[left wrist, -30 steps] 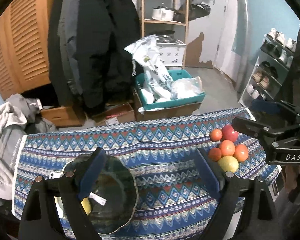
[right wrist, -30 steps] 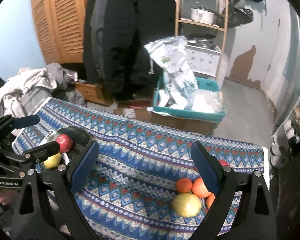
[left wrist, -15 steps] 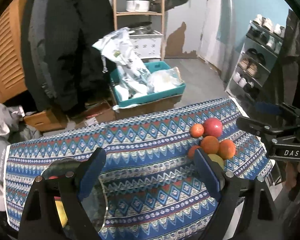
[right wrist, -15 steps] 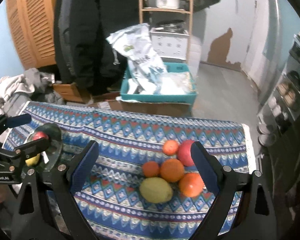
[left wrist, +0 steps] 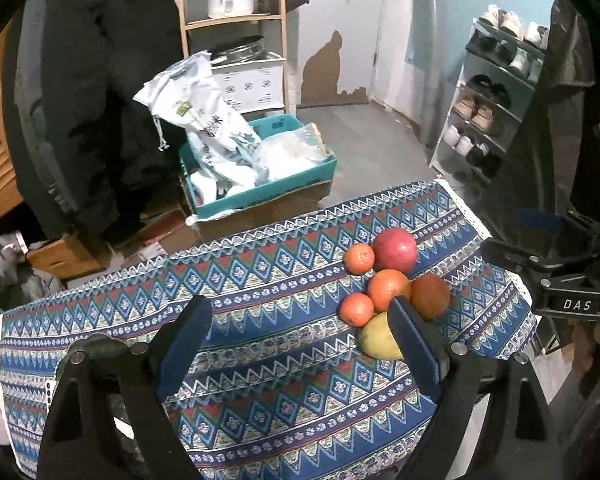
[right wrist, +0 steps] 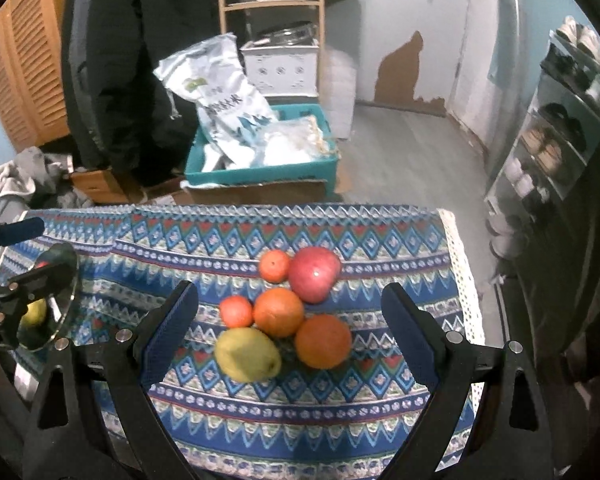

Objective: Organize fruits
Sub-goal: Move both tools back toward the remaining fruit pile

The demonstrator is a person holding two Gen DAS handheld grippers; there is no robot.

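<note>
Fruit cluster on the patterned bench
Right hand-held gripper wide above it; left hand-held gripper wide, empty too

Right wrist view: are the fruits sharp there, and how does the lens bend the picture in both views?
Right wrist view: the red apple and yellow fruit look slightly soft; the striped cloth is evenly lit, without glare; the glass bowl is dim at the left edge. Left wrist view: strong fisheye bending, the shoe rack leans, and the corners are black.
</note>
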